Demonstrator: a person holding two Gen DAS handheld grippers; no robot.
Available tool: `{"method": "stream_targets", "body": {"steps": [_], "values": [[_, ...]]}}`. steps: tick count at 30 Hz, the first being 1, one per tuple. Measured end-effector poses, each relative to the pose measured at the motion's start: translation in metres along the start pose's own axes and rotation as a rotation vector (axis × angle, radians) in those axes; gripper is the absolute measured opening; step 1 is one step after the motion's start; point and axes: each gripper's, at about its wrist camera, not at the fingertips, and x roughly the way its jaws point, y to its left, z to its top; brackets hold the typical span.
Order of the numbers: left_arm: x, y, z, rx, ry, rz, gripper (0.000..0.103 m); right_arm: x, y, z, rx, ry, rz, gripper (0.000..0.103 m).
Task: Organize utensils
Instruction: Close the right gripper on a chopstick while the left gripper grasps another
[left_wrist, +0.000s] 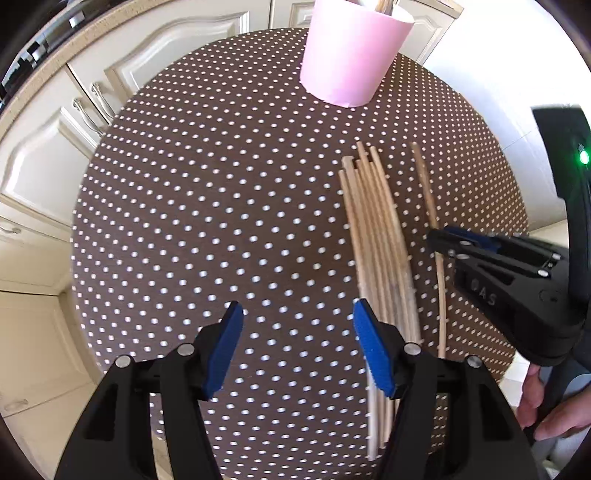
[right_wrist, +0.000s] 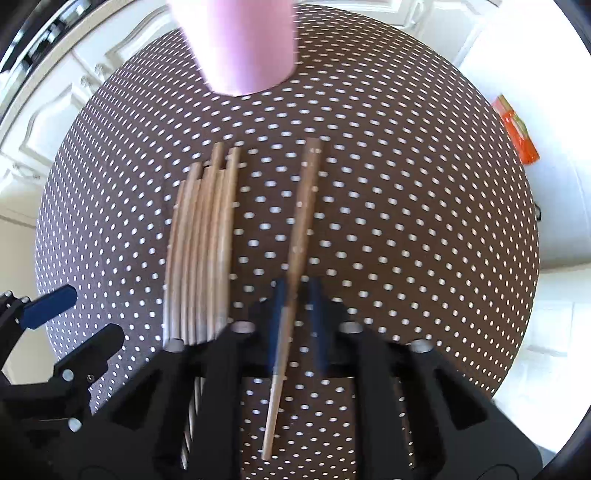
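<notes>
A row of several wooden chopsticks (left_wrist: 376, 236) lies on the round brown polka-dot table (left_wrist: 221, 221); it also shows in the right wrist view (right_wrist: 201, 251). One single chopstick (right_wrist: 301, 221) lies apart to their right, and my right gripper (right_wrist: 299, 295) is closed around it near its thin end; this also shows in the left wrist view (left_wrist: 437, 240). My left gripper (left_wrist: 295, 332) is open and empty, left of the row. A pink cup (left_wrist: 351, 51) with some sticks inside stands at the far side; it also shows in the right wrist view (right_wrist: 243, 44).
Cream kitchen cabinets (left_wrist: 74, 110) stand beyond the table's left edge. An orange packet (right_wrist: 517, 129) lies off to the right on a white surface. The table edge curves near on all sides.
</notes>
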Motion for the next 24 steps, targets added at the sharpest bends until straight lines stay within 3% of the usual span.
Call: {"method": "stream_targets", "body": {"steps": [6,11,14,19,24], "values": [[0.015,-0.017,0.013,0.012,0.028,0.010,0.062,0.003,-0.037,0.006,0.130,-0.006,0.203,0.006],[0.037,-0.033,0.023,0.018,0.066,0.049,0.062,0.003,-0.048,0.007,0.128,-0.019,0.230,0.006],[0.048,-0.036,0.030,0.018,0.077,0.058,0.062,0.001,-0.060,-0.005,0.128,-0.023,0.244,0.006],[0.057,-0.046,0.044,-0.004,0.089,0.065,0.062,-0.011,-0.080,-0.060,0.135,-0.033,0.266,0.006],[0.065,-0.055,0.060,-0.034,0.114,0.107,0.067,-0.013,-0.086,-0.063,0.154,-0.032,0.285,0.006]]}}
